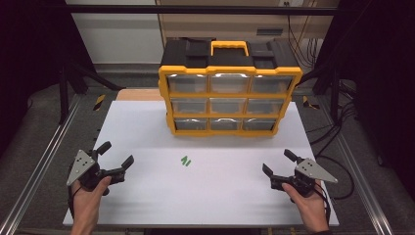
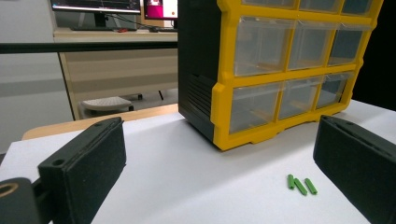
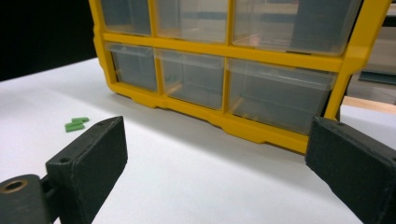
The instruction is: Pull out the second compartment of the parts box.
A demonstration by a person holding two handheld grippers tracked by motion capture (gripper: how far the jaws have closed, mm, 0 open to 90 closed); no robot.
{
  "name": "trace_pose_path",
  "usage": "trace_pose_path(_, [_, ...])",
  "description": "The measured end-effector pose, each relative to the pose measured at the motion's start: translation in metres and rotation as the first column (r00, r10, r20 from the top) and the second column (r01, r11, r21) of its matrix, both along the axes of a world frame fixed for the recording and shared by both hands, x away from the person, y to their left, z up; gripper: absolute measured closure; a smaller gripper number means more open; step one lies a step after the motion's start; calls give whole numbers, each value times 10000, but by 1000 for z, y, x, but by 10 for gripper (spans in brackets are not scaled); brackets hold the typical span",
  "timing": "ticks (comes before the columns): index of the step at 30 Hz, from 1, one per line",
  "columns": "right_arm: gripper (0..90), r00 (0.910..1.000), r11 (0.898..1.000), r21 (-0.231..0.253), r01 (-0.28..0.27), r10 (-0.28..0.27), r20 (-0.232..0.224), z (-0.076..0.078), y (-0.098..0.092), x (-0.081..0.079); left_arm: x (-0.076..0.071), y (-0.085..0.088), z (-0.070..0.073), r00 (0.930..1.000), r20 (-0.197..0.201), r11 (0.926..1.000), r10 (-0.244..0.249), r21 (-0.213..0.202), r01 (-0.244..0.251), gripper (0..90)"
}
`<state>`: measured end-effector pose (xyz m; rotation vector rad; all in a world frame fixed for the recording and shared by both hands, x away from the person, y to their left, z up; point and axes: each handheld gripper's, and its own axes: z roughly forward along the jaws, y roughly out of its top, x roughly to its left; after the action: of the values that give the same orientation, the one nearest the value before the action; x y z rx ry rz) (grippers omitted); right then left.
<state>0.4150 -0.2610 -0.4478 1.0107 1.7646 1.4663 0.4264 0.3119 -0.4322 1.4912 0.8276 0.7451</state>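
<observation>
The left gripper (image 1: 116, 155) is held low over the near left part of the bench (image 1: 147, 205), jaws spread wide with nothing between them. The left hand (image 1: 88, 198) grips it from behind and below; the forearm enters from the near edge and the grey plate on top tilts outward. The jaws point ahead and inward, toward the bench centre.

The right gripper (image 1: 278, 161) mirrors this pose over the near right part of the bench. Its jaws are also spread apart and empty. The right hand (image 1: 306, 198) holds it from behind, with the grey plate on top, and the jaws point ahead and inward.

The green pegs (image 1: 186, 161) lie on the bench between the two grippers, well apart from each. They are small, short rods lying close together. In the left gripper view the green pegs (image 2: 300, 184) sit ahead of the gripper, toward its right jaw. In the right gripper view the green pegs (image 3: 76, 124) sit ahead, beyond its left jaw.

The drawer cabinet (image 1: 230, 93) stands upright farther ahead of both grippers, past the pegs. It has a yellow frame, a black body, a yellow carry handle and three rows of three clear drawers. All drawers face the grippers and appear closed. Neither gripper touches the cabinet.
</observation>
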Motion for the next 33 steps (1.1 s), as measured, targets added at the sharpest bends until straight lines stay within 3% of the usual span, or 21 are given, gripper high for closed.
trace_pose_path(3, [75, 9996, 9984, -493, 283, -283, 8, -1, 3, 0, 1, -2, -1, 9999, -70, 9999, -112, 5, 112, 22])
trace_pose_path(11, [94, 9994, 9868, -1579, 352, -349, 50, -1, 13, -1, 3, -12, -4, 9992, -139, 9987, -384, 316, 389, 20])
trace_pose_path(14, [121, 9958, 9731, -2139, 860, -910, -137, 1, 18, -1, 4, -14, -6, 9985, -225, 9977, -497, 446, 506, 17])
trace_pose_path(16, [118, 9933, 9693, -2231, 1030, -1120, -278, 5, 22, 2, 5, -15, -7, 9982, -291, 9973, -525, 499, 539, 17])
trace_pose_path(19, [126, 9885, 9352, -3239, 1430, -1511, 1, 22, 34, 10, 5, -14, -7, 9982, -325, 9972, -498, 541, 515, 17])
trace_pose_path(20, [126, 9885, 9352, -3239, 1430, -1511, 1, 22, 34, 10, 5, -14, -7, 9982, -334, 9972, -502, 547, 519, 17])
trace_pose_path(21, [126, 9863, 9052, -3938, 1599, -1627, 265, 32, 42, 16, 5, -14, -7, 9982, -333, 9971, -498, 553, 516, 16])
trace_pose_path(22, [126, 9863, 9052, -3938, 1599, -1627, 265, 32, 42, 16, 5, -15, -7, 9982, -323, 9970, -509, 562, 527, 16])
trace_pose_path(23, [126, 9825, 8683, -4608, 1837, -1763, 594, 43, 50, 22, 5, -15, -7, 9981, -317, 9969, -519, 582, 537, 16])
trace_pose_path(27, [124, 9749, 7947, -5647, 2226, -1765, 1359, 62, 67, 32, 5, -16, -8, 9980, -326, 9961, -545, 676, 566, 15])
trace_pose_path(28, [124, 9749, 7947, -5647, 2226, -1765, 1359, 62, 67, 32, 5, -17, -8, 9978, -319, 9958, -576, 698, 597, 15])
trace_pose_path(30, [157, 9726, 7665, -6006, 2274, -1482, 1792, 77, 82, 40, 5, -17, -8, 9978, -275, 9954, -596, 740, 615, 16])
trace_pose_path(32, [171, 9718, 7656, -6016, 2280, -1406, 1893, 81, 86, 42, 5, -17, -8, 9978, -288, 9954, -599, 738, 618, 16])
trace_pose_path(33, [174, 9678, 7533, -6127, 2390, -1333, 2137, 88, 94, 46, 5, -17, -8, 9978, -292, 9954, -598, 727, 618, 16])
